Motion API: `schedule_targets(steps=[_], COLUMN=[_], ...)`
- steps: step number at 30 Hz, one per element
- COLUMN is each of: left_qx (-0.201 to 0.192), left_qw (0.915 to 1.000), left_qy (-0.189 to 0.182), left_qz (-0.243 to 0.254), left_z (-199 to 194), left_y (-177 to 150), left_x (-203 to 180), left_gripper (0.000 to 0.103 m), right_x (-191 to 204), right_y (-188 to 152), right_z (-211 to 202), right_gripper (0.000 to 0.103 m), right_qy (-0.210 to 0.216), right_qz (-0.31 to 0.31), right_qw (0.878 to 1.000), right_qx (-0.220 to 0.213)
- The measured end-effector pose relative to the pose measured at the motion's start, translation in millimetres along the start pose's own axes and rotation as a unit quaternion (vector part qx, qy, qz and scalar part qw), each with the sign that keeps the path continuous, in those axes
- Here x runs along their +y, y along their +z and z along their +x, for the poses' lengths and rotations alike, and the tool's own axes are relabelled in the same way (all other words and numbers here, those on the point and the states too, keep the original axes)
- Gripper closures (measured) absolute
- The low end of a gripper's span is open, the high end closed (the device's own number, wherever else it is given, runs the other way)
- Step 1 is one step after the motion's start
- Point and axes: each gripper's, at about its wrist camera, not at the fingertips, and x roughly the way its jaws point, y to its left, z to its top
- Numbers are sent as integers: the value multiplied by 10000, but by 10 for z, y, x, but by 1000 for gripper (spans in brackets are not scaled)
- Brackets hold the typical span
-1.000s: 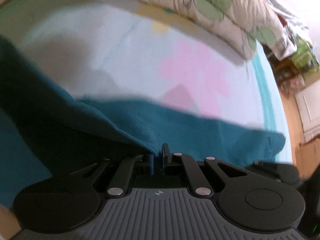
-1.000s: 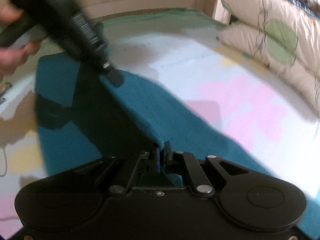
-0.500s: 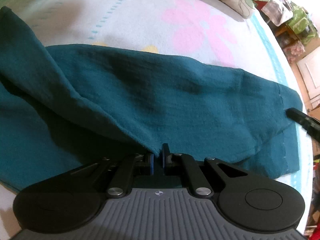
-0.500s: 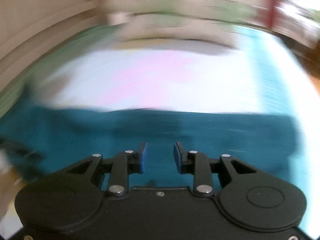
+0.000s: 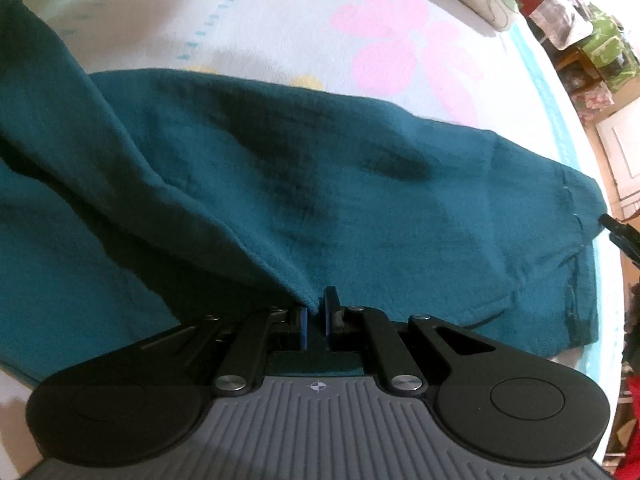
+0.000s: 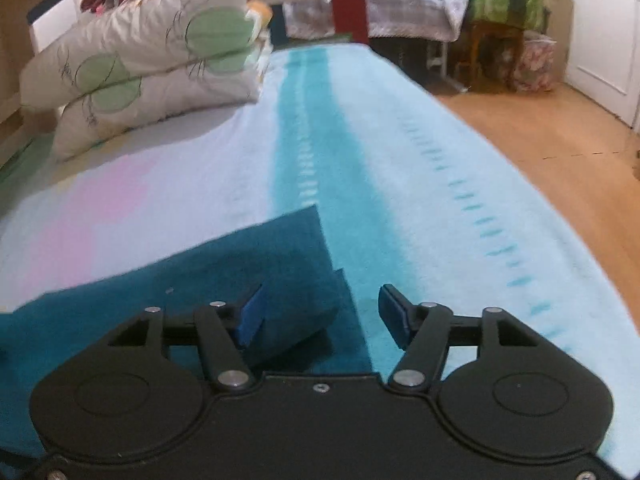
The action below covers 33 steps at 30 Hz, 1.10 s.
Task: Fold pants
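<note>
I see my left gripper (image 5: 316,312) clenched on a raised fold of the teal pants (image 5: 360,200), which lie across the bed (image 6: 400,168). My right gripper (image 6: 320,312) is released, jaws spread over the pants' folded end (image 6: 280,264), near stacked pillows (image 6: 152,64).

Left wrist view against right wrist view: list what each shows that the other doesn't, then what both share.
Only the left wrist view: the left gripper shut on a fold of the teal pants, a pink flower print on the blanket, and the right gripper's tip at the edge. Only the right wrist view: the right gripper open over the pants' end, the wooden floor, and a red post. Both: the pants, the blanket, and the stacked pillows.
</note>
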Motion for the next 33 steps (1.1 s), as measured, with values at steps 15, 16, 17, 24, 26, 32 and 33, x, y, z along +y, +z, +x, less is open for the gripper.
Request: schedule_targets(steps=[15,16,17,24,26,32,33], left_qx=[-408,-473,-490,-127,-51,2,-18], left_qw=[9987,9983,9982,9996,9995,9990,9988], left_qy=[-283,-300,-307,-113,-76,29,46], left_qz=[139,137,136,222,302,443,478], left_z=[-399,-443,-448,-262,-219,-137,-135], left_y=[-18,-22,-26,-141,-169,-209,-204], left_x=[-105,-105,-99,-44,-22,-22,-35], left_gripper=[96,96,96,96,96,96,96], right_x=[297,319,336,297,205,-71,-94], right_y=[527,567,590,415,278,-283,-367], right_z=[-772,-813,-790,-228,-354,-618,-657], right_gripper=[89,87,85,63,63,63,62], right_qy=[122,59,-55,-1262,-1037,-488,-457], right_qz=[840,854,802,62,341,1249,1345], right_qw=[9932,9932,9934,9871,9897,9823,9814], right_qx=[795,788,815,987,922,1311,1294])
